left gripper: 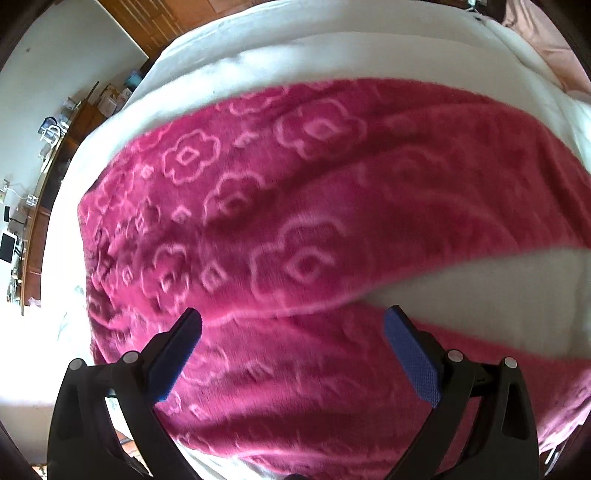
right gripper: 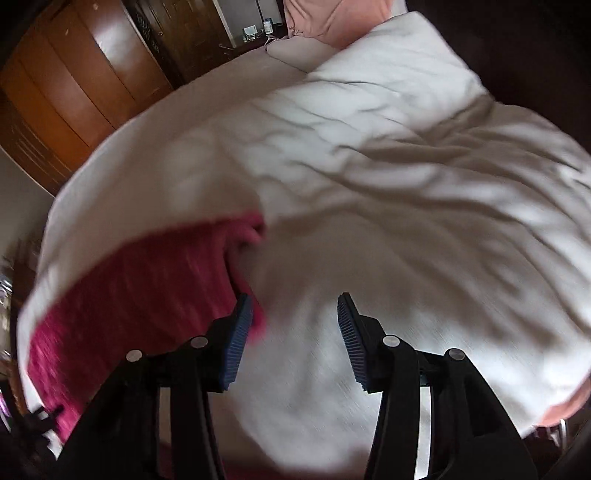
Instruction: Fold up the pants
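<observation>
Fluffy magenta pants (left gripper: 295, 206) with a pale pink flower pattern lie spread on a white bed. In the left wrist view they fill the middle, the two legs running to the right with white bedding between them. My left gripper (left gripper: 293, 319) is open and empty, just above the nearer leg. In the right wrist view, which is blurred, the pants (right gripper: 147, 291) lie at the left with their leg ends near the middle. My right gripper (right gripper: 295, 304) is open and empty over the white bedding, its left finger (right gripper: 238, 343) beside the pants' edge.
The white duvet (right gripper: 406, 184) is wrinkled and covers the bed. Pink pillows (right gripper: 332, 18) lie at the head. A wooden wardrobe (right gripper: 74, 81) stands beyond the bed. A cluttered wooden shelf (left gripper: 40, 177) runs along the wall at the left.
</observation>
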Demonstrator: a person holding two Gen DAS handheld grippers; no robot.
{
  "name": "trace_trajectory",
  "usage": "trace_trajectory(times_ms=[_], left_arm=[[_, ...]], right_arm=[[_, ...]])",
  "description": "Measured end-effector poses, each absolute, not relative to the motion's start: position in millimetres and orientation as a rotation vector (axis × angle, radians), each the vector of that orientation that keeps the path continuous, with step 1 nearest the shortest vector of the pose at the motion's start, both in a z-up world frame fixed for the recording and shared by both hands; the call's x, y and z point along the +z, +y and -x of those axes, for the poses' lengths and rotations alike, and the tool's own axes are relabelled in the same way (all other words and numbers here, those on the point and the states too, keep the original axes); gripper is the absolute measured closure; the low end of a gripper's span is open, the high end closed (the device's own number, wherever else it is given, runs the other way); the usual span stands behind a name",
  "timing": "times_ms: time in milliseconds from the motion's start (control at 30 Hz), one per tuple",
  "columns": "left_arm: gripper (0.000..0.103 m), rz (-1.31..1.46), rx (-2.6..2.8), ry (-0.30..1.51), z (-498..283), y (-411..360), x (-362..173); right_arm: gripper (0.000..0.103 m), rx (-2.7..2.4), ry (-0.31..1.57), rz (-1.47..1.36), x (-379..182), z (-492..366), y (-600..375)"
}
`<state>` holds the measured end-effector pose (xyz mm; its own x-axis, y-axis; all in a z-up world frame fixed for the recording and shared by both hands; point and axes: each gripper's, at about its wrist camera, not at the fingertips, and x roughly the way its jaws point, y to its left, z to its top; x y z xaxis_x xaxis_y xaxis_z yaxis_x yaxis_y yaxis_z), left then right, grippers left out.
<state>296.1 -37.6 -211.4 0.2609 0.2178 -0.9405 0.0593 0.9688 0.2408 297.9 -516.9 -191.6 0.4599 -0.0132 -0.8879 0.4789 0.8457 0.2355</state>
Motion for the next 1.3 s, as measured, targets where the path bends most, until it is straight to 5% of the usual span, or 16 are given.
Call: trace_trajectory(times_ms=[600,767,1300], left_arm=[[0.005,-0.053,0.303,1.35,-398,71,-220],[0.005,-0.059,0.383,1.354,-411,105,-227],[0.005,-0.086,0.505,1.277,-436,255,-217]], right_arm=[[0.059,-0.194,1.336,-0.655,-292,-445,-537],[0.087,-0.168,1.319,-0.558,-285,-452,-528],[0.091,-0.305,1.134,-0.477,-205,-441,-525]])
